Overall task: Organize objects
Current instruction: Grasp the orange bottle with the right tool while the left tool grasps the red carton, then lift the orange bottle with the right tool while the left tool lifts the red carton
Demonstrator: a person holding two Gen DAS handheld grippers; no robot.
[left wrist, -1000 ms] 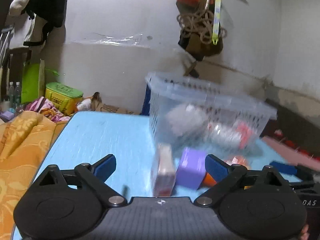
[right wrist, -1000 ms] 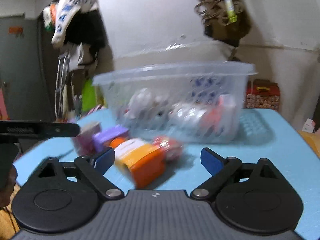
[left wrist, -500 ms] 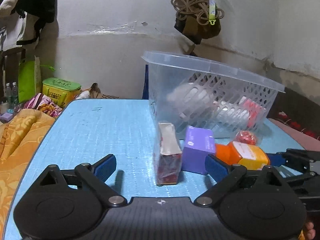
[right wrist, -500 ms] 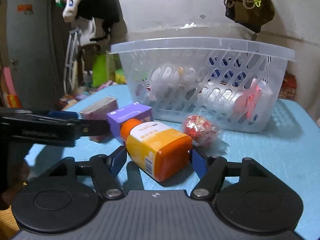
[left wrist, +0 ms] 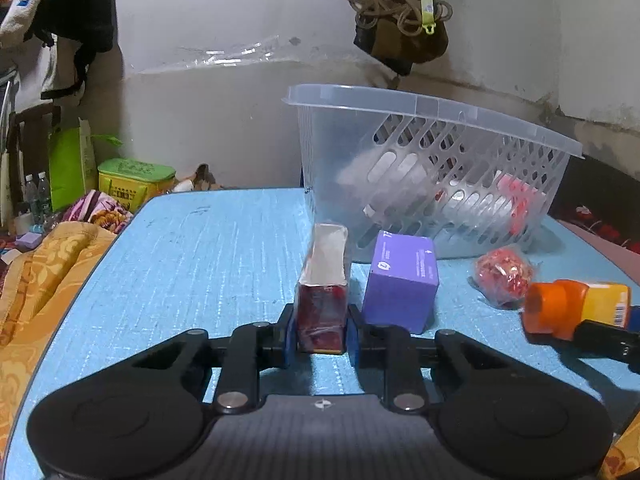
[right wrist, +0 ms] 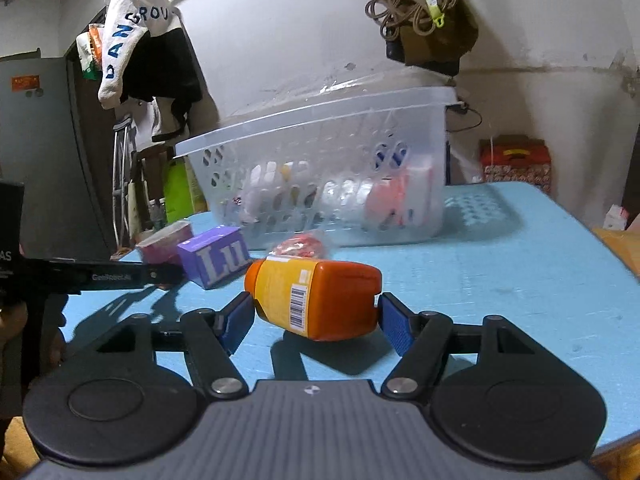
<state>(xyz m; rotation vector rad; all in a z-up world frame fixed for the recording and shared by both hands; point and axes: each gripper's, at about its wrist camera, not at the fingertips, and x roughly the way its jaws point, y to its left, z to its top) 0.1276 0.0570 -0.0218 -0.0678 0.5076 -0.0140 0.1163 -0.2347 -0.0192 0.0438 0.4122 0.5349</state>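
Our left gripper (left wrist: 320, 330) pinches the red box (left wrist: 322, 300); our right gripper (right wrist: 316, 318) clamps the orange bottle (right wrist: 316, 298), whose rounded sides may slip out mid-tabletop.

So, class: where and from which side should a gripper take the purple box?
Grip the purple box across its two flat side faces, coming from the front, low along the table. It stands free, with a gap to the red box for one finger.
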